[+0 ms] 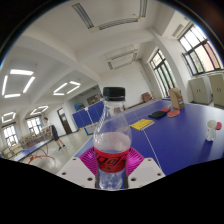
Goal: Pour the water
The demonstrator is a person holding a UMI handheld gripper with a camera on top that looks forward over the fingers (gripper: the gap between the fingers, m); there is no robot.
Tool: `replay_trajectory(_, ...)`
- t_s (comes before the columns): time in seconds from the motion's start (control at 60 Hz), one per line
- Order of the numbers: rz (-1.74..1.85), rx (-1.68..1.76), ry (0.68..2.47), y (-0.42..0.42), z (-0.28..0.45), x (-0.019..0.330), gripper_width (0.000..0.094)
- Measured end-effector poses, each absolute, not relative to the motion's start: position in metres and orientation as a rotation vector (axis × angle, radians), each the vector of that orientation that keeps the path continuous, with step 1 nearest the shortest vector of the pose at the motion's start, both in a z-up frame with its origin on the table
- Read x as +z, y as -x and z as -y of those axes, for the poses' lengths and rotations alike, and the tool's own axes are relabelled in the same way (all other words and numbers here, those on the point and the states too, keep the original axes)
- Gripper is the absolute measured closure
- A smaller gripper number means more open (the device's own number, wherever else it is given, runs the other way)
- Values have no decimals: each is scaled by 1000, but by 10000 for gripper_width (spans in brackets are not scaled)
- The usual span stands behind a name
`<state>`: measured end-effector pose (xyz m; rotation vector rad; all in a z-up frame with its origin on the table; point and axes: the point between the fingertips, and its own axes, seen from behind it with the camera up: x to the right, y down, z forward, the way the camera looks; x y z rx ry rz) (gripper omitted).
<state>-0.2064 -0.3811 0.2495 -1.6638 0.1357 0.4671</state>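
A clear plastic bottle [111, 140] with a black cap and a red label stands upright between my fingers, partly filled with water. My gripper [111, 160] is shut on the bottle, and both pink pads [89, 159] press against its labelled sides. The bottle is lifted well above the tables, and its base is hidden low between the fingers. A small white cup [212, 128] with a red mark sits far off on the blue table to the right.
Blue table-tennis tables [170, 125] lie ahead and to the right, one with a yellow sheet [143, 125] on it. More tables and a person [58, 136] are to the left. Windows line the right wall, and ceiling lights run overhead.
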Motion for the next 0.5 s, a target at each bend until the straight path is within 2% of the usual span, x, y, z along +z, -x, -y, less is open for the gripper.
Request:
replay_trajectory(0.067,-205,633,1589,190,376,295,618)
replay_trajectory(0.183,-338,1000,1424,140,366,349,617)
replay_trajectory(0.2,-364,1056,1402,144,365,371,618)
replay_trajectory(0.217,-387,1120,1371,126,358,365,617)
replay_trajectory(0.333,-616,1494,1160,49,343,387,618)
replay_trajectory(0.5,-970,1819,859,-69,301,349,618)
